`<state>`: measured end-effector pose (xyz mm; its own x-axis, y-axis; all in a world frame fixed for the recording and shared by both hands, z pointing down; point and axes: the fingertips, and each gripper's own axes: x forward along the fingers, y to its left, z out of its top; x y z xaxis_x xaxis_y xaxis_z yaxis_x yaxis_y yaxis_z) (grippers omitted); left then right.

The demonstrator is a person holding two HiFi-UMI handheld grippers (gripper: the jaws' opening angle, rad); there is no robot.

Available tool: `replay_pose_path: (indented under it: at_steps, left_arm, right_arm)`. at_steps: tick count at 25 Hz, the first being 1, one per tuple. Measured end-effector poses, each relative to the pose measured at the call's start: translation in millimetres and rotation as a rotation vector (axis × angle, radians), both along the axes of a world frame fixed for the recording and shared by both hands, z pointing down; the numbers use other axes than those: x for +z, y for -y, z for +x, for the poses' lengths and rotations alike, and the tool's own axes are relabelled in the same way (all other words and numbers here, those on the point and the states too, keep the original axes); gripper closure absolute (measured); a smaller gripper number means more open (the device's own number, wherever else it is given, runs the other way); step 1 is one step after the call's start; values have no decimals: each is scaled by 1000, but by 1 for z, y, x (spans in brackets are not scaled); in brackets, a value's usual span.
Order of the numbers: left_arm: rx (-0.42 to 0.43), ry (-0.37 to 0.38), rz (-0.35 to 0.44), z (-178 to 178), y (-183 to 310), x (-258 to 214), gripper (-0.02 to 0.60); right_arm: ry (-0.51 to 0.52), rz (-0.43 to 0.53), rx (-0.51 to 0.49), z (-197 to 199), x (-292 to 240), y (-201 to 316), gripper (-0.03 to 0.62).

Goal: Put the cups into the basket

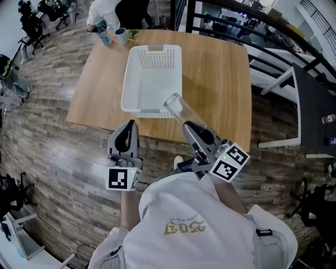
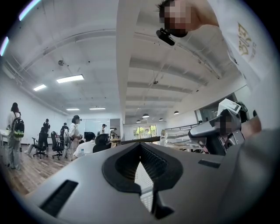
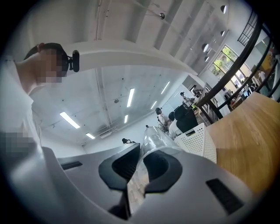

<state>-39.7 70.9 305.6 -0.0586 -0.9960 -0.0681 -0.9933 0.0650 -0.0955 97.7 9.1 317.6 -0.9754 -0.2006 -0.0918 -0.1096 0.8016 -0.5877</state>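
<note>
A clear plastic cup [image 1: 175,106] is held tilted at the near edge of the white perforated basket [image 1: 152,79], which stands on the wooden table [image 1: 220,79]. My right gripper [image 1: 188,126] is shut on the cup's lower part. In the right gripper view the cup [image 3: 153,140] sticks out between the jaws, with the basket [image 3: 197,140] just beyond. My left gripper [image 1: 129,126] hangs in front of the table's near edge, shut with nothing in it. Through its narrow slit the left gripper view shows a strip of the basket [image 2: 142,175].
A blue-capped bottle [image 1: 103,32] and a mug [image 1: 121,35] stand at the table's far left corner, by a seated person [image 1: 105,10]. White furniture [image 1: 278,79] and a black railing [image 1: 252,26] lie to the right. Office chairs stand on the wood floor at left.
</note>
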Motion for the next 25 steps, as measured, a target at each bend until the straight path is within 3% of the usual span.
replay_pose_path:
  at_steps: [14, 25]
  left_arm:
    - [-42, 25, 19, -44, 28, -13, 577]
    - [58, 56, 60, -114, 84, -23, 577]
  right_arm:
    - [27, -3, -24, -38, -11, 34, 563]
    - [6, 53, 69, -108, -27, 67, 563]
